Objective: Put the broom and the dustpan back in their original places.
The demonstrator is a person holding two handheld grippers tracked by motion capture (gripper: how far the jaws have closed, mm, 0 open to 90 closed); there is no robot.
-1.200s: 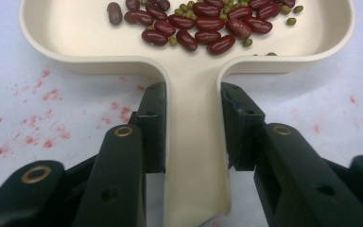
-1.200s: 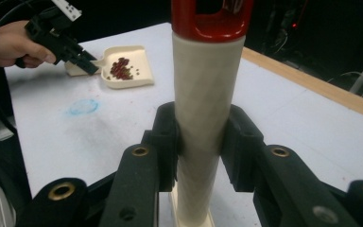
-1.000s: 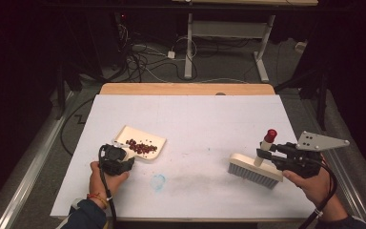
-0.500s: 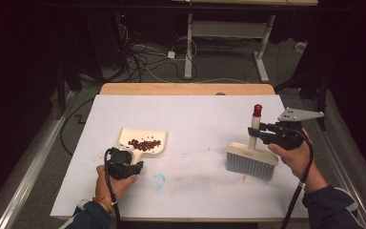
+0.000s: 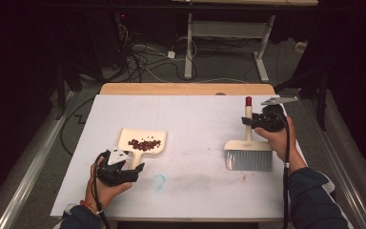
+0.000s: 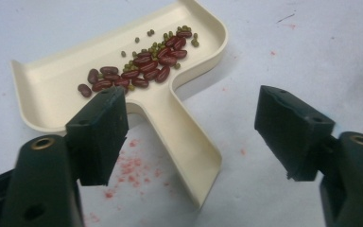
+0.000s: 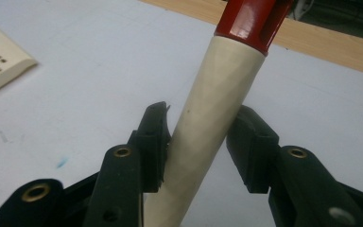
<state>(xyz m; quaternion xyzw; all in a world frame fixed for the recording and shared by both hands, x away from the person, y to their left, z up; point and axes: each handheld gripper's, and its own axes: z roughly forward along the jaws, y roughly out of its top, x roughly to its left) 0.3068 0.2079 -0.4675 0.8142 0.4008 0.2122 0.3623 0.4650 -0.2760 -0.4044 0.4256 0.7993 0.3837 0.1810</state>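
A cream dustpan (image 5: 143, 142) lies left of centre on the white table, with red beans and small green ones (image 6: 142, 66) in its tray. Its handle (image 6: 189, 142) runs between the jaws of my left gripper (image 5: 124, 169) (image 6: 191, 109), which stands open just in front of the pan without touching it. On the right a hand brush (image 5: 249, 155) stands with its grey bristles on the table and its red-tipped cream handle (image 7: 217, 99) upright. My right gripper (image 5: 255, 121) (image 7: 201, 127) is shut on that handle below the red tip.
The white sheet (image 5: 195, 119) covers the table, and a wooden strip (image 5: 186, 88) shows at its far edge. A blue smear (image 5: 159, 181) and faint red specks mark the sheet near the front. Cables and desk legs lie on the floor beyond.
My right gripper has swung the brush from lying tilted to standing upright and carried it away from the front edge. The left gripper has drawn slightly back from the dustpan.
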